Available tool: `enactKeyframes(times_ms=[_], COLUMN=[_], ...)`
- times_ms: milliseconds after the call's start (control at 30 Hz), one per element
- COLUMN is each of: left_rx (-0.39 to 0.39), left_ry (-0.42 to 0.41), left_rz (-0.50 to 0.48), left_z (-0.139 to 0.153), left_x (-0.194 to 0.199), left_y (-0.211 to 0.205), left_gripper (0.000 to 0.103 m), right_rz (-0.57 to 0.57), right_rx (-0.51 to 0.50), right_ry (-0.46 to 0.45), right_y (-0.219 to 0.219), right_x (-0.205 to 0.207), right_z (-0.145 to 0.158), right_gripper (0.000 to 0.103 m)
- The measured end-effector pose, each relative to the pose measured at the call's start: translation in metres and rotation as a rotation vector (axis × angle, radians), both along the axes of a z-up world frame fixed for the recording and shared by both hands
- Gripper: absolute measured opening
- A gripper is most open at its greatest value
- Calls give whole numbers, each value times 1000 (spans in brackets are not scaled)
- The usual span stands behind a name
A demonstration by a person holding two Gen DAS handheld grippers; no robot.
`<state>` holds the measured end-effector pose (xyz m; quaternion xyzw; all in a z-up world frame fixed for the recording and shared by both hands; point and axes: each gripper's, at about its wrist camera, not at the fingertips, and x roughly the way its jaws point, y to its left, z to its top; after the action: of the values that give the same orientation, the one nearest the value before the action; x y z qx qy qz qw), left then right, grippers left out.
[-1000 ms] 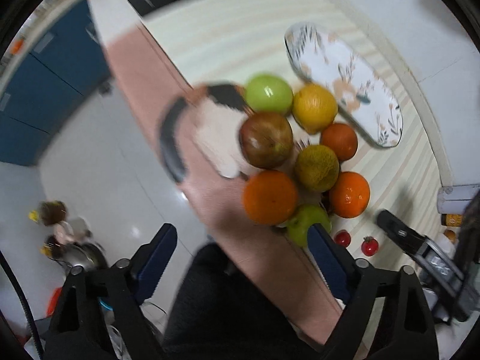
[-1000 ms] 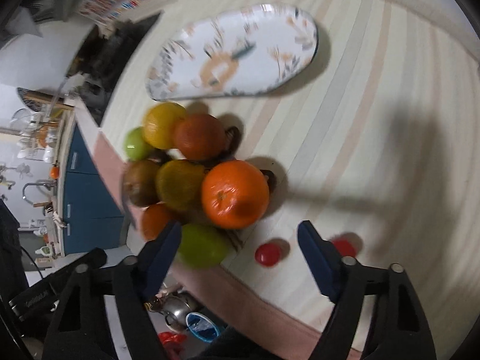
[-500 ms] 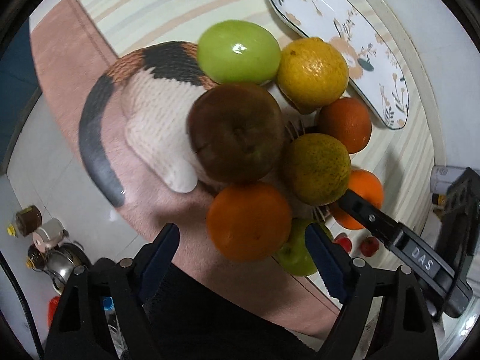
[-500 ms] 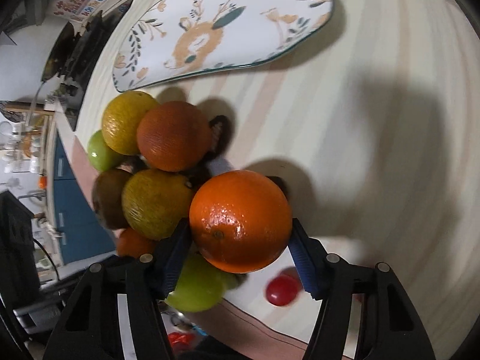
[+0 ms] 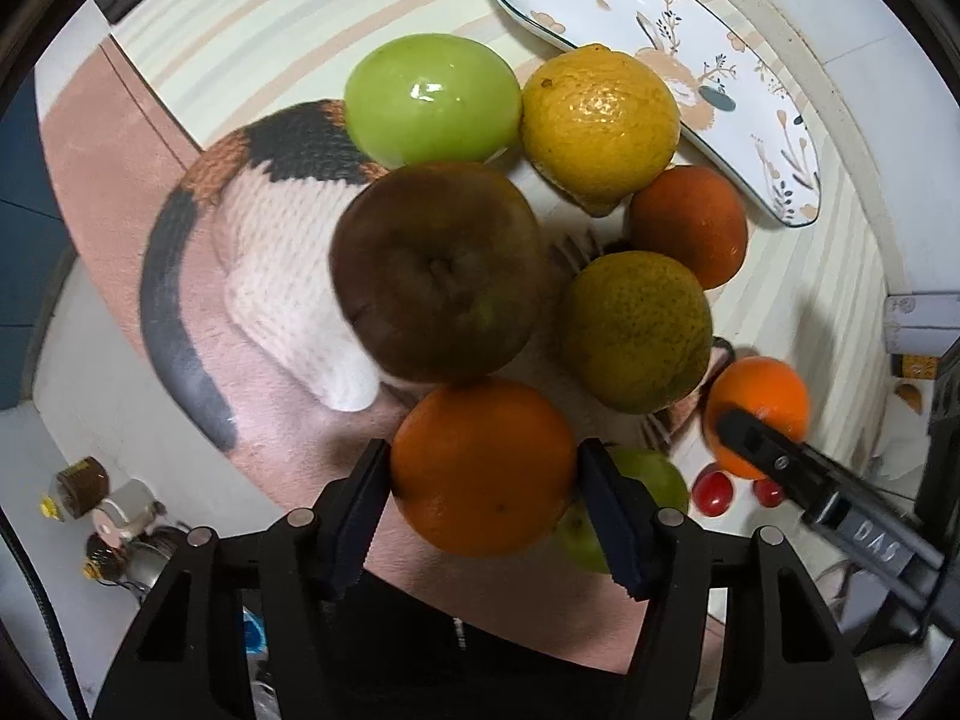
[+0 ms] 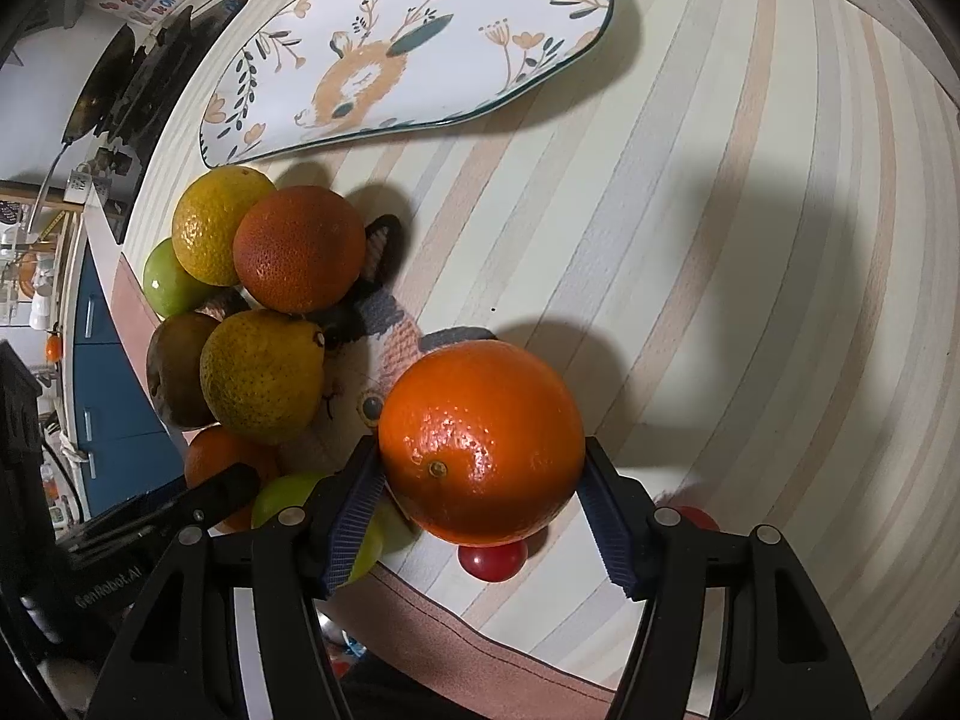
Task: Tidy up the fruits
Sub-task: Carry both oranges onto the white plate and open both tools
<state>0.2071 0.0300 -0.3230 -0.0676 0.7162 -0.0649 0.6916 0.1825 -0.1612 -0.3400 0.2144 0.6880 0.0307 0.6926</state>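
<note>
A pile of fruit lies on a knitted cat-shaped mat [image 5: 282, 276] on a striped table. My left gripper [image 5: 483, 474] is shut on an orange [image 5: 483, 468] at the near side of the pile. My right gripper [image 6: 480, 468] is shut on another orange [image 6: 480, 438]; that orange also shows in the left wrist view [image 5: 759, 402]. In the pile are a green apple [image 5: 432, 99], a yellow citrus [image 5: 600, 126], a brown apple [image 5: 435, 273], a dull green-yellow citrus [image 5: 636, 330], a dark orange [image 5: 690, 225] and a second green apple [image 5: 648, 480].
A long oval plate [image 6: 408, 54] with a deer and flower print lies beyond the pile. Two small red tomatoes [image 5: 714, 489] lie on the table near the right gripper; one shows under it [image 6: 492, 561]. The table's pink front edge [image 6: 456, 636] is close below.
Both grippers moved in toward the pile and closed, each on an orange. Earlier both were open and farther back.
</note>
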Motion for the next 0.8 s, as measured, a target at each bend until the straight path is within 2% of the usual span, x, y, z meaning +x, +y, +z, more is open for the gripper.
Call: enactKeyframes(times_ms=[233, 333, 433, 633, 800], left_rx=[33, 33, 36, -19, -26], left_ry=[-25, -44, -78, -149, -249], left_rz=[12, 11, -3, -48, -138], left_z=[0, 7, 25, 75, 119], left_x=[-9, -12, -15, -1, 51], left_y=[-1, -3, -5, -11, -32], left_gripper=[60, 60, 60, 60, 60], right_rz=[14, 37, 40, 20, -10], right_rx=[-18, -63, -65, -57, -40], right_ry=[-43, -69, -88, -147, -222], right_y=[-15, -14, -18, -33, -44], right_x=[-11, -13, -14, -3, 37], right_z=[7, 12, 18, 44, 75], right_gripper=[67, 66, 66, 66, 66])
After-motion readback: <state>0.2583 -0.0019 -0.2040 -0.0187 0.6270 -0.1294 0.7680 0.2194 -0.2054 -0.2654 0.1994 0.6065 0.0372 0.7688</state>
